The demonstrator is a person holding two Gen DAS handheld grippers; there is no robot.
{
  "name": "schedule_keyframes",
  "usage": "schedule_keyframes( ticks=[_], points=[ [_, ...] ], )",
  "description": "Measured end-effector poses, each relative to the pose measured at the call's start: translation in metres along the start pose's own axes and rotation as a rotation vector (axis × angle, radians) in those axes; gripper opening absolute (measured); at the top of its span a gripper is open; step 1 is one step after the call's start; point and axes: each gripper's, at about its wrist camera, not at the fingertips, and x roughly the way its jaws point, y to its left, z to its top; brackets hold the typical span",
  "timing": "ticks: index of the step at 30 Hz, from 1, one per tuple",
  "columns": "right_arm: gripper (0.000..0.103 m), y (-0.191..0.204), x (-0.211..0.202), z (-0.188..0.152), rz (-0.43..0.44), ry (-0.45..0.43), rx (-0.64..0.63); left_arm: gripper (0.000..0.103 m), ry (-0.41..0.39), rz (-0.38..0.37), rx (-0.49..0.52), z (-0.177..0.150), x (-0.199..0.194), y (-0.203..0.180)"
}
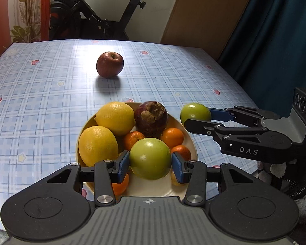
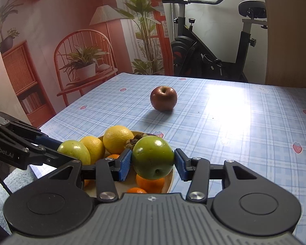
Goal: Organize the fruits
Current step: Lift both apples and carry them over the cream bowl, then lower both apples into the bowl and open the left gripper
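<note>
A green apple (image 1: 150, 159) is held between the blue pads (image 1: 123, 166) of the left tool (image 1: 150, 163), above a bowl (image 1: 190, 143) of lemons (image 1: 115, 117), oranges (image 1: 172, 136) and a dark purple fruit (image 1: 151, 118). A second green apple (image 2: 152, 157) is clamped in the right tool (image 2: 153, 162), over the bowl's right rim. A red apple (image 1: 109, 64) is left alone farther off on the checked table (image 1: 40, 102).

Risk, as judged: the round, glossy skins may slip from the narrow pads if either tool is tilted or jolted, and a dropped apple could roll off the table. The tools are close together and may collide.

The dimple of the right-hand apple is shown only in the right wrist view; the purple fruit's dried top is shown fully only in the left.
</note>
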Motion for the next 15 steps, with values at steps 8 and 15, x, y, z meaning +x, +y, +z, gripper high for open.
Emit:
schedule_keyframes(
  ticks=[8,15],
  points=[
    [0.048,0.009,0.004,-0.005,0.025,0.002,-0.005,0.047,0.030,0.020,-0.022,-0.013,0.007,0.005],
    [0.048,0.008,0.011,-0.011,0.039,0.019,-0.009,0.047,0.045,0.016,-0.042,-0.018,0.012,0.006]
  ],
)
